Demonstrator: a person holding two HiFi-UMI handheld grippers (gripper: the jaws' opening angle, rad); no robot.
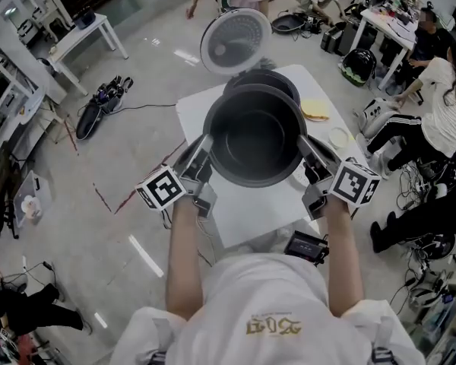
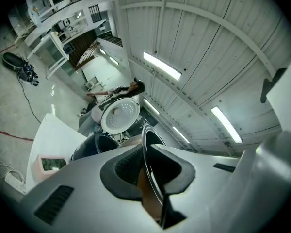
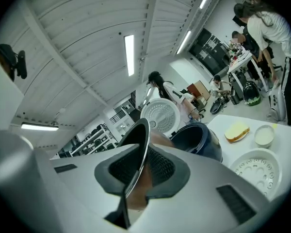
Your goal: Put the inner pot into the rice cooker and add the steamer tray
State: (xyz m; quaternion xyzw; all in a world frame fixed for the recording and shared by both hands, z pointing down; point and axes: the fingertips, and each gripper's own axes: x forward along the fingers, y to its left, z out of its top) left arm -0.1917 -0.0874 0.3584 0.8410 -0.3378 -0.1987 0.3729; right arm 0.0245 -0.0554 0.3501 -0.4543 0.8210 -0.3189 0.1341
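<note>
**Inner pot held over the open cooker, both grippers engaged.** The dark inner pot (image 1: pixel 254 135) hangs in the air, roughly level, in front of and partly over the rice cooker (image 1: pixel 262 80). The cooker stands on the white table (image 1: pixel 201 109) with its lid (image 1: pixel 235 42) raised behind it.

The left gripper (image 1: pixel 204 154) pinches the pot's thin rim on one side and the right gripper (image 1: pixel 308 152) pinches it on the opposite side. In each gripper view the rim runs edge-on between the dark pads, which press on it from inside and outside. The steamer tray (image 3: pixel 256 171) lies on the table on the right, well clear of the cooker, beside a small white bowl (image 3: pixel 264 136) and a yellow sponge-like piece (image 3: pixel 236 130).

**Hazards, as judged from this pose:**
- The pot hangs on two narrow contacts on smooth metal. It may swing about the line joining them, or slide out of the pads if either pinch loosens.
- If one hand goes down ahead of the other, the pot tips and its base may catch the cooker's rim instead of entering the well.
- The pot hides much of the opening from the head view, so an off-centre descent is likely to go unnoticed.
- Carrying the pot too far back risks striking the raised lid.
</note>
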